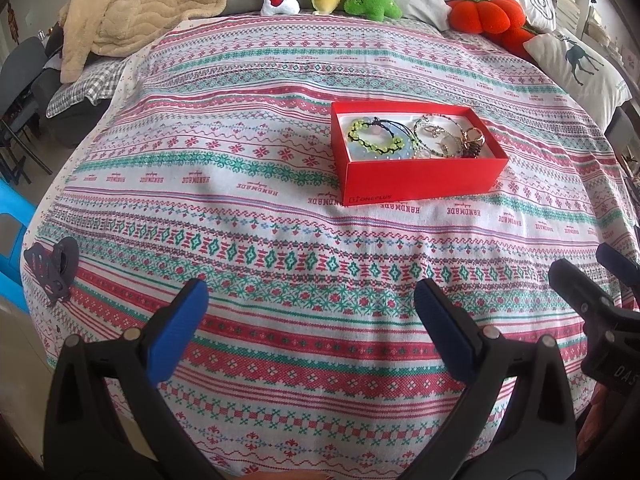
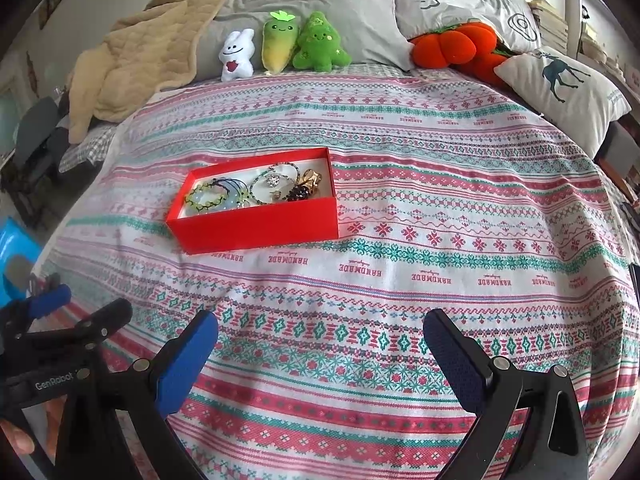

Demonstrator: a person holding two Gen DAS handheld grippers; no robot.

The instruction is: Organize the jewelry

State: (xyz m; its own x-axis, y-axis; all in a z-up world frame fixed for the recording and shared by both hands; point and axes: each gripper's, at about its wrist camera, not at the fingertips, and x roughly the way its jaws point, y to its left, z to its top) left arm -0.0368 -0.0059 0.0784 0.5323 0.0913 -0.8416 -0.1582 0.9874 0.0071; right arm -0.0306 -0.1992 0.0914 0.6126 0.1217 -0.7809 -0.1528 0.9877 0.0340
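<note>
A red box (image 1: 420, 178) (image 2: 256, 226) lies on the patterned bedspread (image 1: 260, 208) (image 2: 440, 220). Inside it lie a green beaded bracelet (image 1: 374, 136) (image 2: 204, 197), thin bead bracelets (image 1: 426, 136) (image 2: 268, 188), and gold and dark pieces (image 1: 474, 140) (image 2: 306, 186). My left gripper (image 1: 312, 300) hovers open and empty over the bedspread, well short of the box. My right gripper (image 2: 320, 334) is likewise open and empty, nearer the bed's front edge, with the box ahead to its left. Each gripper shows at the edge of the other's view.
A dark hair clip (image 1: 54, 266) lies at the bed's left edge. Plush toys (image 2: 280, 46), orange plush (image 2: 456, 46), pillows (image 2: 560, 88) and a beige blanket (image 2: 136, 56) line the head of the bed. A blue stool (image 1: 12, 220) stands at the left.
</note>
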